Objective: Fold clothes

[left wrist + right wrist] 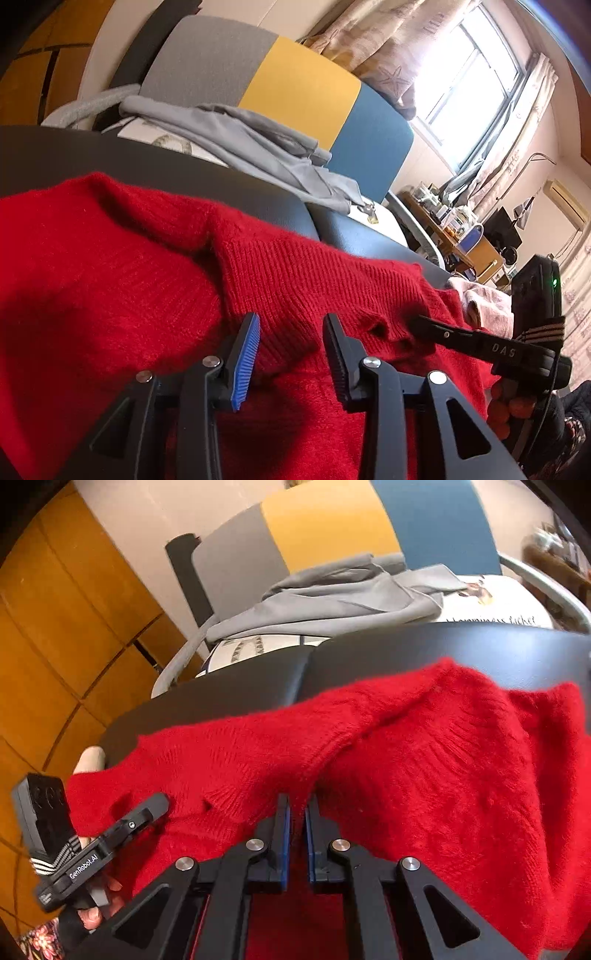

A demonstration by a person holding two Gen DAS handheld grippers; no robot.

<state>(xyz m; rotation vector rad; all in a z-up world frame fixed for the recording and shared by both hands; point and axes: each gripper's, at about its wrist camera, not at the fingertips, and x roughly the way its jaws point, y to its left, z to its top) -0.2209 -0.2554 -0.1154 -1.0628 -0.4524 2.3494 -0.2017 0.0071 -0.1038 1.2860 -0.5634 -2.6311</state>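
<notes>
A fuzzy red sweater (pixel 110 258) (pixel 443 775) is spread across a black table (pixel 110 155) (pixel 443 642). In the left wrist view my left gripper (pixel 291 317) is open, its fingers standing either side of a ribbed band of the knit. To its right, the right gripper (pixel 421 323) has its tip pressed into the same edge. In the right wrist view my right gripper (pixel 297 799) is shut on a raised ridge of red fabric. The left gripper (pixel 159 805) rests on the sweater's edge at the left, held by a hand.
Beyond the table, a grey garment (pixel 258 147) (pixel 351 594) lies on a white printed cushion (pixel 498 602), in front of grey, yellow and blue back panels (pixel 303 88). A pink cloth (pixel 480 299) and a cluttered desk (pixel 454 225) are at the right. Wooden panelling (pixel 55 627) is on the left.
</notes>
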